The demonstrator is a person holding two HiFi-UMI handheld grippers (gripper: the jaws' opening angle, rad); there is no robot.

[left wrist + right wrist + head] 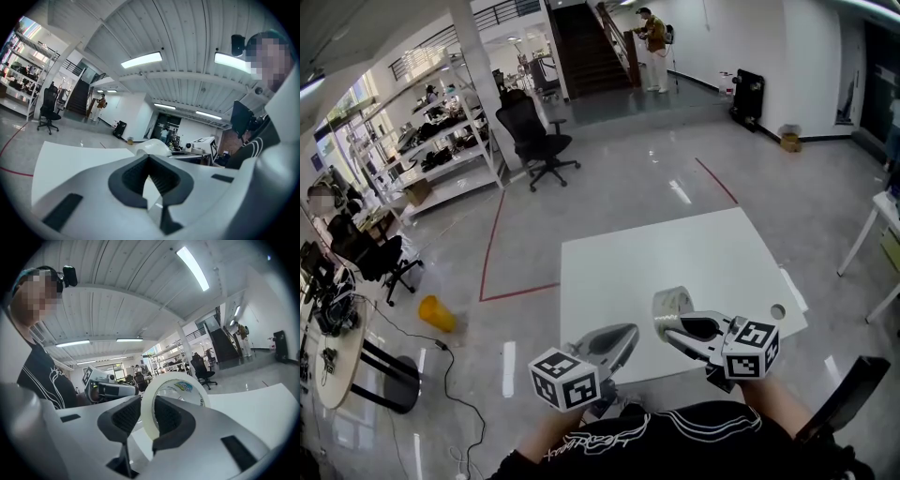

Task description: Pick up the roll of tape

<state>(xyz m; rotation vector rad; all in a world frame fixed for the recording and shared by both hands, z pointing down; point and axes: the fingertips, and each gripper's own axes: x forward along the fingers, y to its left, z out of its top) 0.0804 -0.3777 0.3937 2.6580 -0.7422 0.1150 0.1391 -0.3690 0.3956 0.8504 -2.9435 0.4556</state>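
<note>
The roll of tape (672, 305) is a pale ring with a printed inner core, held up over the near edge of the white table (675, 246). My right gripper (666, 327) is shut on it. In the right gripper view the roll's wall (149, 405) stands upright between the two dark pads, one pad inside the ring and one outside. My left gripper (629, 331) hovers just left of it, level with the table's near edge, jaws shut and empty. Its closed tips (149, 157) point across the tabletop, and the roll (153, 146) shows just beyond them.
The table has a small round hole (778, 310) near its right front corner. On the floor to the left lie a yellow object (437, 313), cables and red tape lines. Black office chairs (536, 140) and shelving (441, 141) stand further back. Another table's leg (860, 237) is at right.
</note>
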